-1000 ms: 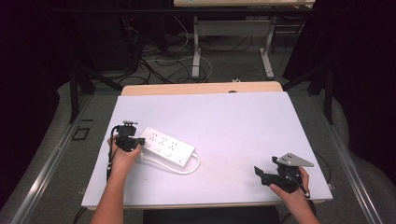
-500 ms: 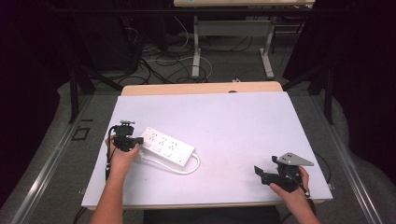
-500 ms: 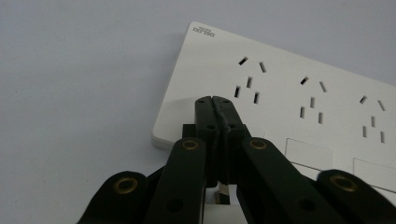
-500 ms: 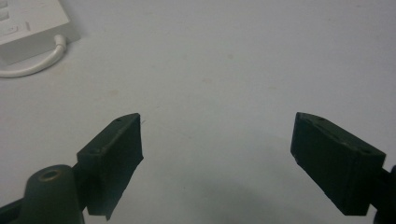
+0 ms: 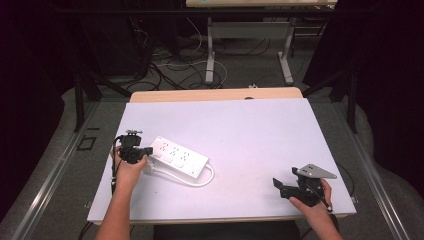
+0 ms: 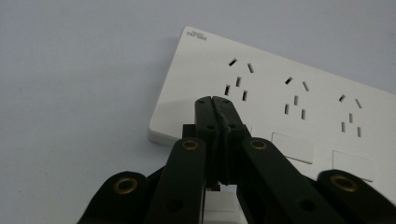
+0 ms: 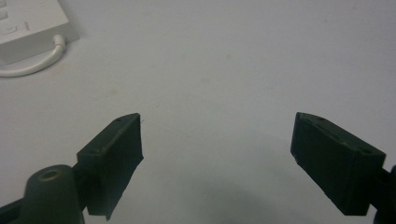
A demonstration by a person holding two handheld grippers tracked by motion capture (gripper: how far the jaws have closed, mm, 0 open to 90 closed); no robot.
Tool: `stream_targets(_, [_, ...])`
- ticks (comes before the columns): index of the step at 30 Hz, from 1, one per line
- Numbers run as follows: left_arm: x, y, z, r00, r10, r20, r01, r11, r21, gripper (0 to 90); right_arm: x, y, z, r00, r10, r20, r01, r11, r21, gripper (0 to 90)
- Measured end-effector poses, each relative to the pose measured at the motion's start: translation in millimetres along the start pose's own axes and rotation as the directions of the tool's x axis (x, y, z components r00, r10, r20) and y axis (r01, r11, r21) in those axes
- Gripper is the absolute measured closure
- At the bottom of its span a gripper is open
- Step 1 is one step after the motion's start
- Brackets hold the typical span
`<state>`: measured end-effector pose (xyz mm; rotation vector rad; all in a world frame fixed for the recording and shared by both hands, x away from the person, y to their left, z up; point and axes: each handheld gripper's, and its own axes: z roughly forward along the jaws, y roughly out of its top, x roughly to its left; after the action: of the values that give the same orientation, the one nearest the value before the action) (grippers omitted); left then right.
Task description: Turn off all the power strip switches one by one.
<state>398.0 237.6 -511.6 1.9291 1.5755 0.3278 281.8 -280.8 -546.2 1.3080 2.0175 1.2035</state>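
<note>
Two tools are in play, one busy. The left tool (image 5: 134, 151) sits at the near-left end of the power strip (image 5: 178, 158), jaws pressed fully together with nothing between them, tips resting on or just above the strip's white face beside the first socket group (image 6: 238, 80); contact can't be confirmed. The right tool (image 5: 295, 189) idles low at the near-right of the bench (image 5: 260, 130), jaws wide apart, holding nothing, well apart from the strip.

Risks, as judged from here:
- Closed tips pressing on a smooth plastic face could skid off, or shove the light strip along the bench, since nothing braces it.
- A push at one end may pivot the strip, and the looped cord (image 5: 202, 181) could drag or swing with it.
- If a switch is the target, the tips sit near the sockets instead, so they may miss the flat rocker (image 6: 292, 147) just beside them.
- The right tool is too far off to steady anything quickly.

Strip look: long white slab, lying flat and angled across the left-centre of the bench, three socket groups seen in the left gripper view, rectangular switches along one edge, small grey brand print at a corner, white cord curling off its right end.
</note>
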Motion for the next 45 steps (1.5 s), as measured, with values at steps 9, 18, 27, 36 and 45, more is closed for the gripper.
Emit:
stream_targets(9, [-4.3, 0.2, -12.9, 0.9996, 0.028, 0.004, -0.028, 0.9996, 0.001, 90.0, -0.3, 0.4, -0.8, 1.0, 0.002, -0.002, -0.002, 1.0, -0.005, 16.2])
stream_targets(18, [-9.8, -2.6, -23.1, 0.9993, 0.036, 0.008, -0.036, 0.9985, -0.042, 90.0, -0.9, 0.7, -0.5, 1.0, -0.002, -0.004, 0.002, 1.0, -0.007, 16.1])
stream_targets(27, [-17.0, -8.2, -38.6, 0.9975, 0.062, 0.034, -0.06, 0.9963, -0.062, 90.0, -0.2, 0.7, 0.2, 1.0, 0.001, -0.004, -0.001, 1.0, -0.011, 16.2])
stream_targets(36, [-21.1, -17.2, -50.6, 0.9949, 0.087, 0.052, -0.081, 0.991, -0.106, 81.9, -1.4, 0.8, -0.1, 0.9999, -0.001, -0.015, 0.001, 1.0, -0.007, 16.2])
stream_targets(45, [-20.7, -25.7, -60.6, 0.992, 0.071, 0.105, -0.054, 0.9873, -0.15, 62.5, -1.5, 1.1, -0.8, 0.9999, -0.001, -0.013, 0.001, 1.0, -0.006, 16.1])
